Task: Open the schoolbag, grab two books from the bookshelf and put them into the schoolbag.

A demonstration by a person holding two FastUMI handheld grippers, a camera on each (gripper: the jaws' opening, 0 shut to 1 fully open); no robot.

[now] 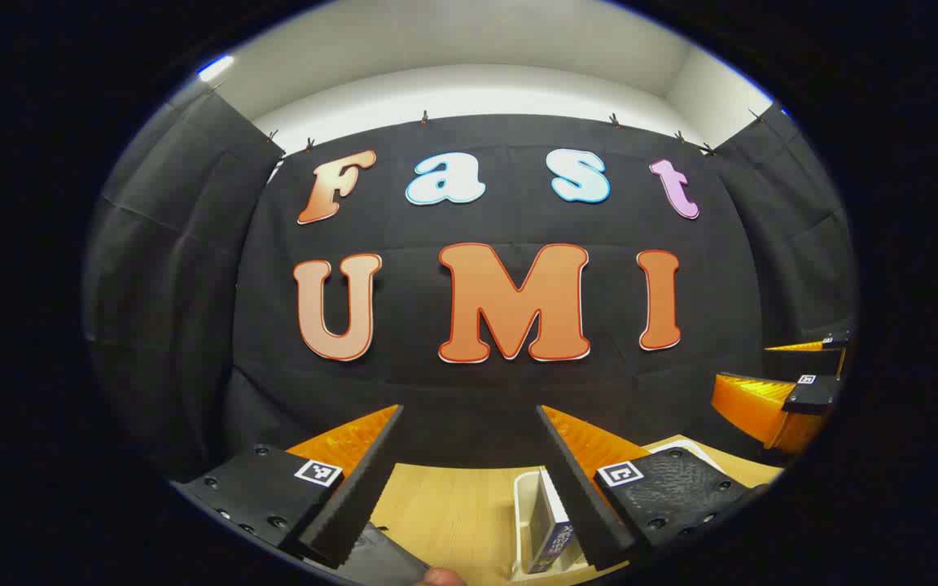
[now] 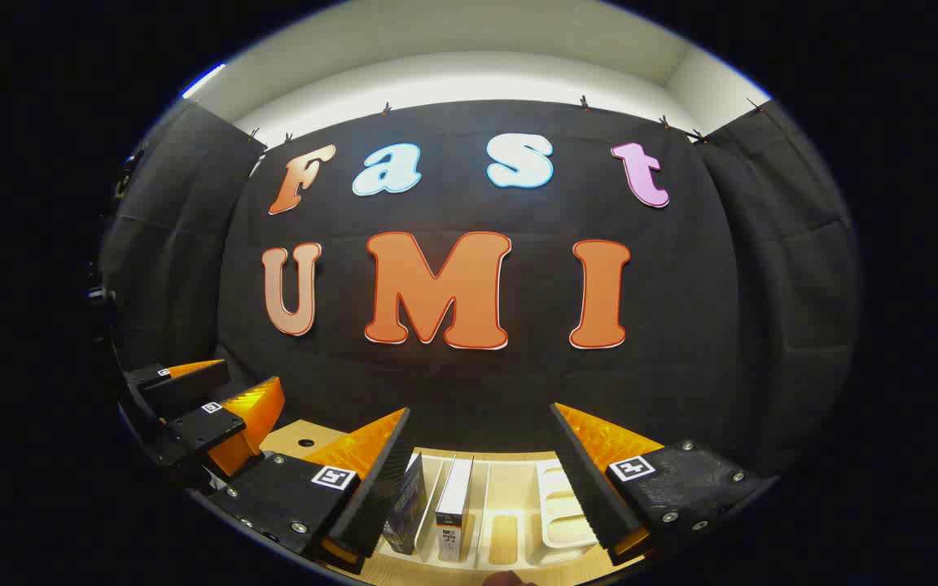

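Both fingers of the left gripper (image 1: 469,480) stand wide apart above the wooden table (image 1: 453,505), holding nothing. Between them a white bookshelf (image 1: 524,521) holds one book (image 1: 546,529) upright. On the right gripper view, the right gripper (image 2: 481,480) is also spread open and empty, over the rack where two books (image 2: 432,509) stand in neighbouring slots. A dark piece near the left finger may be the schoolbag (image 1: 379,561); I cannot tell.
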